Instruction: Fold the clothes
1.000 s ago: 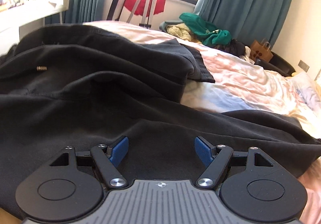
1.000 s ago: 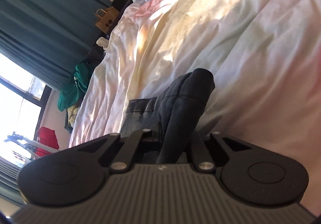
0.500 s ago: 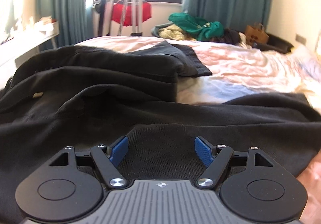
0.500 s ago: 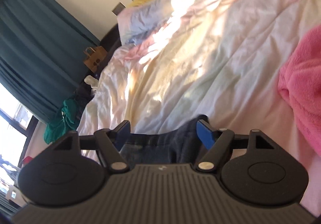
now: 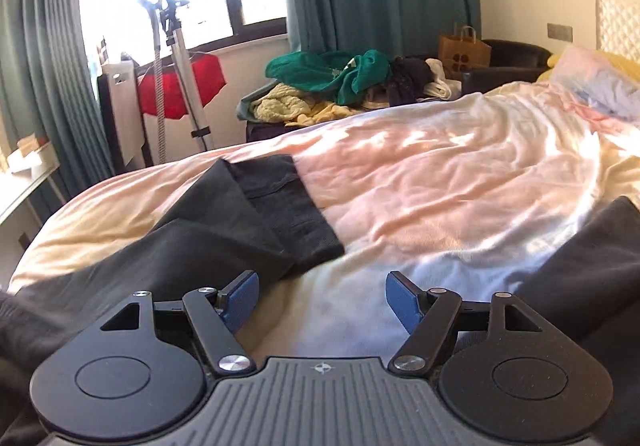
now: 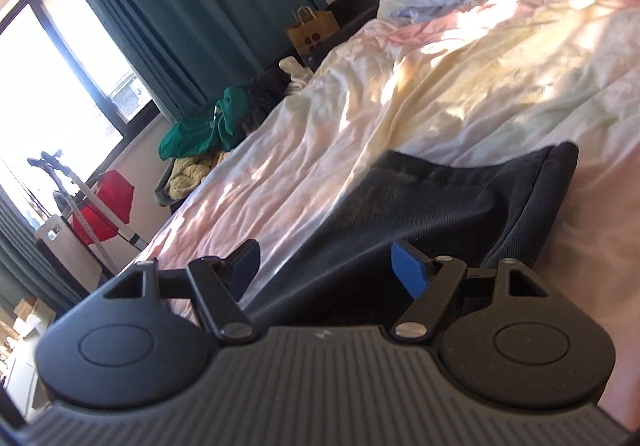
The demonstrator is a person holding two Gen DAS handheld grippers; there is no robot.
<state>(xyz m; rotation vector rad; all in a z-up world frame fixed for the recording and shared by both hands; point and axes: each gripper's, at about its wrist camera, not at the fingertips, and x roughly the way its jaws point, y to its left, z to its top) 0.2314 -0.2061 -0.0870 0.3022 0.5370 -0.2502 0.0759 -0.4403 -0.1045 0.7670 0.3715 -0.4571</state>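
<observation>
Released, dark garment point(image 6: 460, 206) lies below right gripper point(image 6: 324, 266); cuff point(image 5: 292, 214) shows left

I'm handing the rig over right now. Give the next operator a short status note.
Left gripper: jaws closing slightly, nothing between them, over bare duvet.
Right gripper: open, holds nothing; dark cuff lies on the duvet just ahead of it.
Black garment: spread on the bed, one sleeve folded across, ribbed cuff showing.
Done: at most a first fold.
Left: remaining folds, then smoothing.
</observation>
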